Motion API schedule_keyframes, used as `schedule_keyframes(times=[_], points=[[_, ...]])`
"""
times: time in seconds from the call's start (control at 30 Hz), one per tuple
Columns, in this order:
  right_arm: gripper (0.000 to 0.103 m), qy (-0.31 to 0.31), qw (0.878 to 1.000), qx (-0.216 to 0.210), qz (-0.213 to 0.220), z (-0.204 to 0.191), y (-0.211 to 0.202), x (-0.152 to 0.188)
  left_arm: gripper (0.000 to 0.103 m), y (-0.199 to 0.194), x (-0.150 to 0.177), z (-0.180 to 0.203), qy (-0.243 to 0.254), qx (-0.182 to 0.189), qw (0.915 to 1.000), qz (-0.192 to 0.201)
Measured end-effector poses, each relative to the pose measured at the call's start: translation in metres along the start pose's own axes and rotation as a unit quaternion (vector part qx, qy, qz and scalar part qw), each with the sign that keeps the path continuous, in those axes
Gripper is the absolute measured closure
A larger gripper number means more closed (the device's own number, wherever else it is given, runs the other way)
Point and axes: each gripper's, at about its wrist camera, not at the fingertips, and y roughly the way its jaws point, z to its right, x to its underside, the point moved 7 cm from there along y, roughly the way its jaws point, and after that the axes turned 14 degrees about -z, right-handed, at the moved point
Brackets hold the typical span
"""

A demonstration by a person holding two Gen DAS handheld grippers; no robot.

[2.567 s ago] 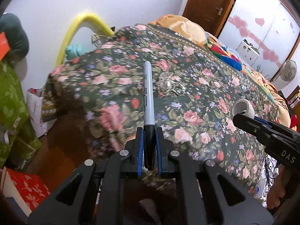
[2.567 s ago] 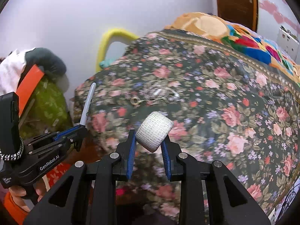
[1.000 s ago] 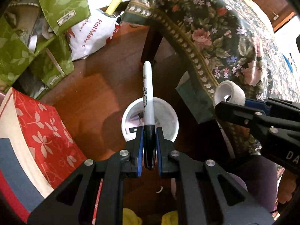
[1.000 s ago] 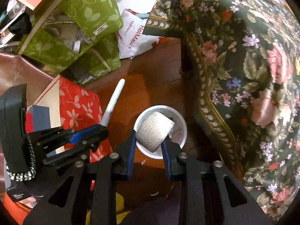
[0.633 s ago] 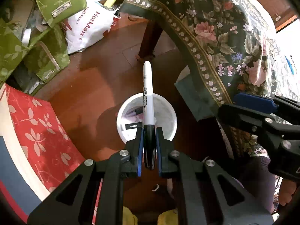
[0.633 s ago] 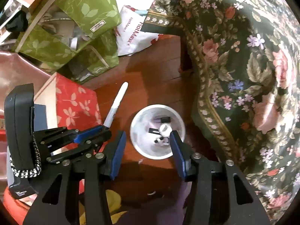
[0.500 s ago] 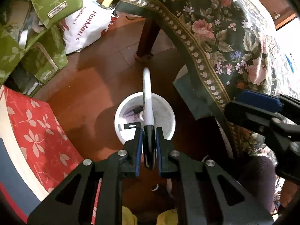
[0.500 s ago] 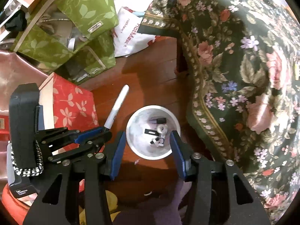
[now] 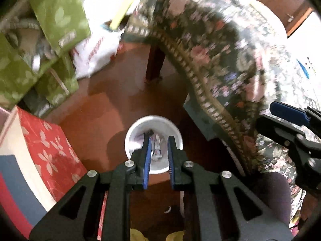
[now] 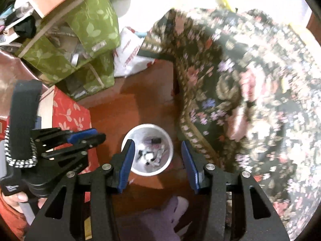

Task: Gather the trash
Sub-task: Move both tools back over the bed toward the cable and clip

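A white round bin (image 9: 154,127) stands on the red-brown floor beside a table under a floral cloth. It also shows in the right wrist view (image 10: 147,130). Several small pieces of trash lie inside it, among them a marker and a white tape roll. My left gripper (image 9: 158,140) hovers over the bin, open and empty. It also shows in the right wrist view (image 10: 94,135). My right gripper (image 10: 157,146) is open wide and empty above the bin; it shows at the right of the left wrist view (image 9: 280,112).
The floral tablecloth (image 9: 220,56) hangs low at the right, with a dark table leg (image 9: 153,64) behind the bin. A red flowered box (image 9: 50,148), green leaf-print bags (image 10: 84,40) and a white plastic bag (image 9: 94,50) crowd the left.
My right gripper opened and dropped the tape roll into the bin. My left gripper then opened and the marker fell in too. Both views are now swinging up.
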Motion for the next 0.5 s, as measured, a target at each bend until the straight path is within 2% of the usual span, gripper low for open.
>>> schedule_keyframes(times=[0.23,0.4,0.5], points=[[0.058,0.021,0.996,0.010,0.088,0.015,-0.061,0.011,0.090,-0.068,0.004,0.033,0.036,-0.013,0.9955,0.087],[0.058,0.031,0.989,0.023,0.146,0.031,-0.102,0.020,0.090,-0.106,0.006,0.065,0.065,-0.024,0.9883,0.136],[0.058,0.044,0.984,0.027,0.170,0.047,-0.122,0.028,0.090,-0.120,0.004,0.086,0.077,-0.018,0.9847,0.155]])
